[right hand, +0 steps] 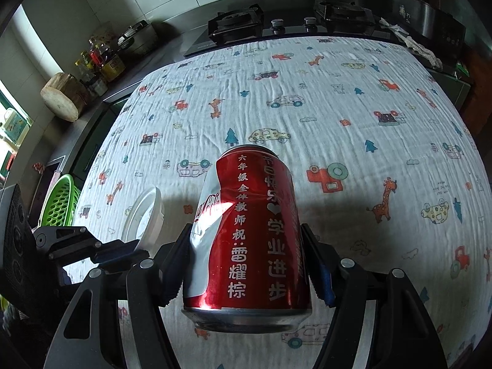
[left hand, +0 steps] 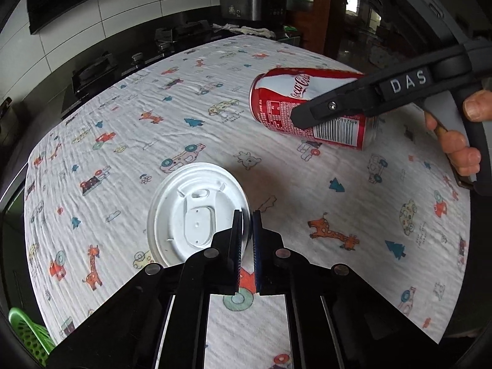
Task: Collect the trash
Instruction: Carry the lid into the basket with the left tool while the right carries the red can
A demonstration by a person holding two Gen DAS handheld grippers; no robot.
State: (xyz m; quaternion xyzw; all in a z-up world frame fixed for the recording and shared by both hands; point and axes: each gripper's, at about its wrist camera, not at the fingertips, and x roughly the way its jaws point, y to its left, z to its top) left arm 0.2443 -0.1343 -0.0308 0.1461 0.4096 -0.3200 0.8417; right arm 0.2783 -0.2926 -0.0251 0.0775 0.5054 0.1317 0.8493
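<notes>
Far to your left, a green perforated basket [right hand: 60, 200] sits off the edge of the cloth-covered table [right hand: 307, 117]. Your left gripper [left hand: 246, 233] reaches forward low over the printed cloth, its two fingers drawn nearly together and pinching the rim of a white plastic cup lid [left hand: 196, 212]. The lid stands tilted up on edge, its top face turned toward the left wrist camera. From the right wrist view you can see the same lid [right hand: 144, 215] held clear of the cloth at the tip of that gripper, just left of the can.

Your right gripper [right hand: 249, 264] holds a dented red Coca-Cola can [right hand: 249, 240] crosswise between its fingers, one pad pressed to each side of the body, the can's base end toward the camera and its far end pointing out over the table. In the left wrist view the can [left hand: 295, 104] lies roughly level above the cloth, well apart from the lid, with the gripper's black finger across its side. Your right hand [left hand: 461, 141] wraps the handle at the far right, fingers curled around the grip.
</notes>
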